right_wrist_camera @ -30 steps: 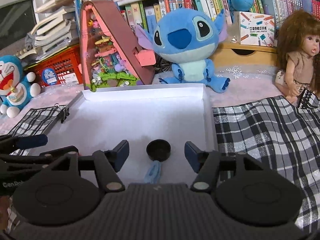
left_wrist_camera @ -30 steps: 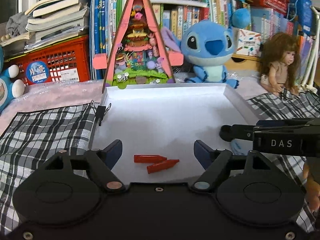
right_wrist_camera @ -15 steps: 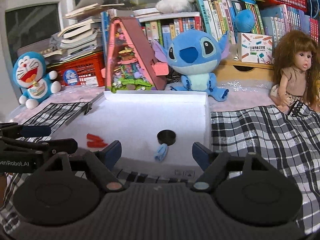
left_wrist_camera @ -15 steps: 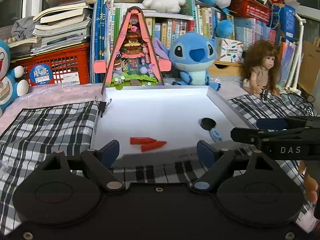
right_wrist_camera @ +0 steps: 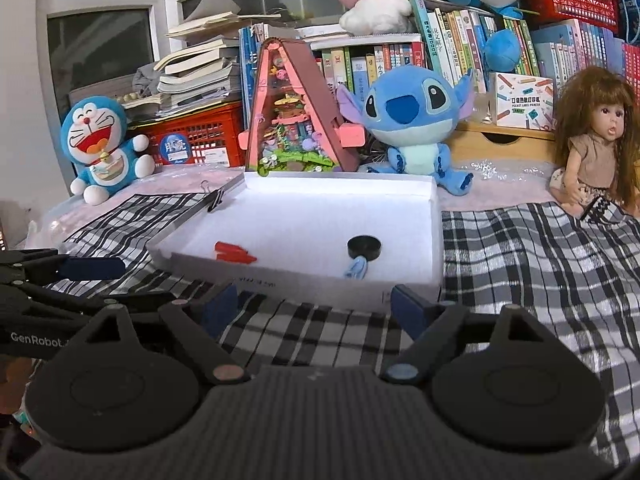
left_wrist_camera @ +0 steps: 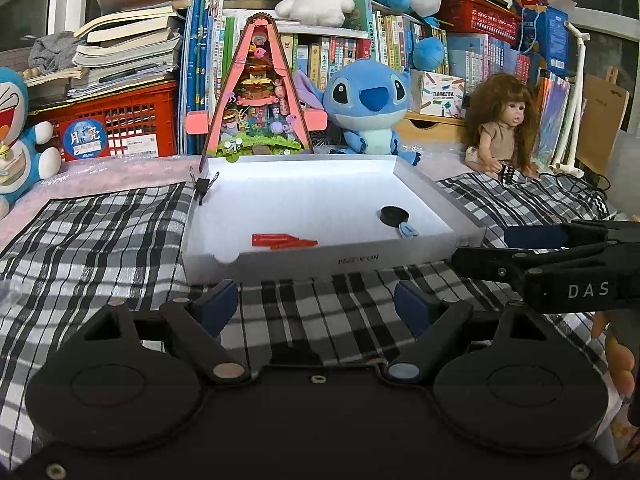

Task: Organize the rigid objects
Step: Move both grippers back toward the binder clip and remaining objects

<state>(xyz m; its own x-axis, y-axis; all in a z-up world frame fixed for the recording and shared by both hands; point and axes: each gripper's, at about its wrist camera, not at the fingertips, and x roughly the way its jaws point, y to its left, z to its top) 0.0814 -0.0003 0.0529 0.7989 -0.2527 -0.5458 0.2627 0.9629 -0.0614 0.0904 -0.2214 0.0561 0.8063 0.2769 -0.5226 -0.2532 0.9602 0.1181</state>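
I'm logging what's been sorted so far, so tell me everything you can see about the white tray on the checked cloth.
The white tray is a shallow rectangular box with low walls, cardboard by the look of it, lying flat and open on the checked cloth. Small print runs along its near outer wall. A black binder clip grips its far left rim. Inside lie two red pieces near the front left, and a black round cap with a small light blue piece at the right. Neither gripper touches it.

Crammed bookshelves (right_wrist_camera: 460,44) line the back; dark windows (right_wrist_camera: 96,40) upper left; checked cloth (right_wrist_camera: 540,264) covers the surface.
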